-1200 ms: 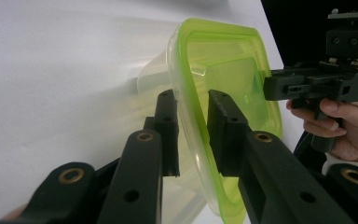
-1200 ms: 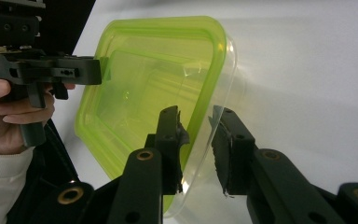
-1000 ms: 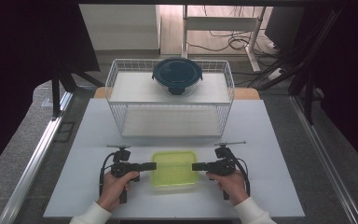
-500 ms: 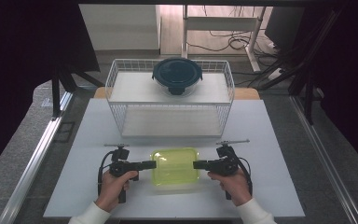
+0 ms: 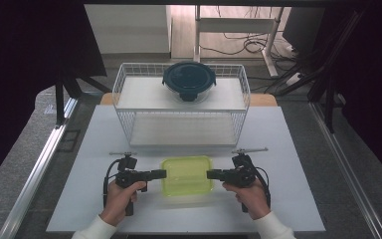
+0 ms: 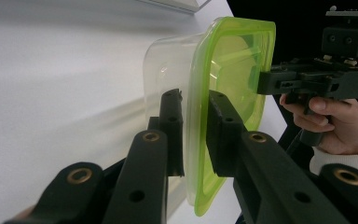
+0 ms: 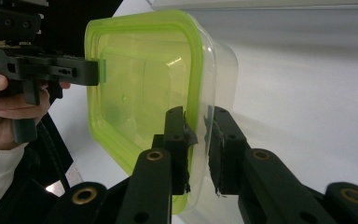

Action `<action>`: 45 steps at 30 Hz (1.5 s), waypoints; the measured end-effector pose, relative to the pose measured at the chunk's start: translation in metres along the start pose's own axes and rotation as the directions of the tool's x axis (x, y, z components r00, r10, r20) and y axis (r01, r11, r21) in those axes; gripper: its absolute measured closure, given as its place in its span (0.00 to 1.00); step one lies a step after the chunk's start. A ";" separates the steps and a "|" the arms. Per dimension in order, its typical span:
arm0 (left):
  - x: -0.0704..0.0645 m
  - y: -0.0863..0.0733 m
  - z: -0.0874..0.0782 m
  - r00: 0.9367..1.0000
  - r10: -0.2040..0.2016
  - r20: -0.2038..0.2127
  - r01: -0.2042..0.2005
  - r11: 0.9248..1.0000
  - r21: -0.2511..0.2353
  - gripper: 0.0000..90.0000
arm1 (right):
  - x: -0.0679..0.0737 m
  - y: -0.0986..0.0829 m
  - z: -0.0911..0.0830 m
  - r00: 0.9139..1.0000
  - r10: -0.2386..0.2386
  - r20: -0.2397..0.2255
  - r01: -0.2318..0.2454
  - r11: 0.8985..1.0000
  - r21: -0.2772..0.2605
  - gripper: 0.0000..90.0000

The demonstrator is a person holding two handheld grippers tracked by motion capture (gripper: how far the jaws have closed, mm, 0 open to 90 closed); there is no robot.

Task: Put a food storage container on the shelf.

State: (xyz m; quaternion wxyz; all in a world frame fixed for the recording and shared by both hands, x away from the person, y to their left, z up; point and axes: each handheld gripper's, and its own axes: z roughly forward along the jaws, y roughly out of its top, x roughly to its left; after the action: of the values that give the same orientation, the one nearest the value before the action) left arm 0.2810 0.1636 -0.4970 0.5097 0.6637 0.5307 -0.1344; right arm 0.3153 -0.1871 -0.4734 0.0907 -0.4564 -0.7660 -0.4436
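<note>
Clear glossy plastic container (image 6: 168, 70) with a translucent green lid (image 7: 135, 98) — matt black tongs (image 6: 195, 135) — white wire basket (image 5: 181, 107).

Light falls evenly from above on the white table (image 5: 94, 149), which reads bright against dark, underexposed surroundings at both sides of the high view. Shadows there are soft and short. The high view is slightly soft (fine wire detail blurs). In both gripper views the green-rimmed container (image 6: 228, 84) glows translucent and sharp, while the near black jaws are a little soft and the table behind washes to pale grey.
</note>
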 end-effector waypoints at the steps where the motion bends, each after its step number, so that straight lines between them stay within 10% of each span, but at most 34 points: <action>1: -0.001 0.000 0.000 1.000 0.001 0.001 -0.001 1.000 -0.002 0.87 | 0.001 0.000 -0.001 1.000 -0.003 -0.001 0.003 1.000 -0.001 0.86; 45: -0.046 0.053 -0.030 0.993 0.122 -0.007 -0.122 0.991 -0.055 0.87 | 0.029 0.047 -0.035 0.995 -0.096 -0.007 0.095 0.988 -0.118 0.86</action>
State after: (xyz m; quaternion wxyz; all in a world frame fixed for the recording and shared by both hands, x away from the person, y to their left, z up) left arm 0.2961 0.1667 -0.4220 0.5343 0.6806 0.4936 -0.0870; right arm 0.3261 -0.1870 -0.4093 0.0472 -0.4209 -0.7590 -0.4946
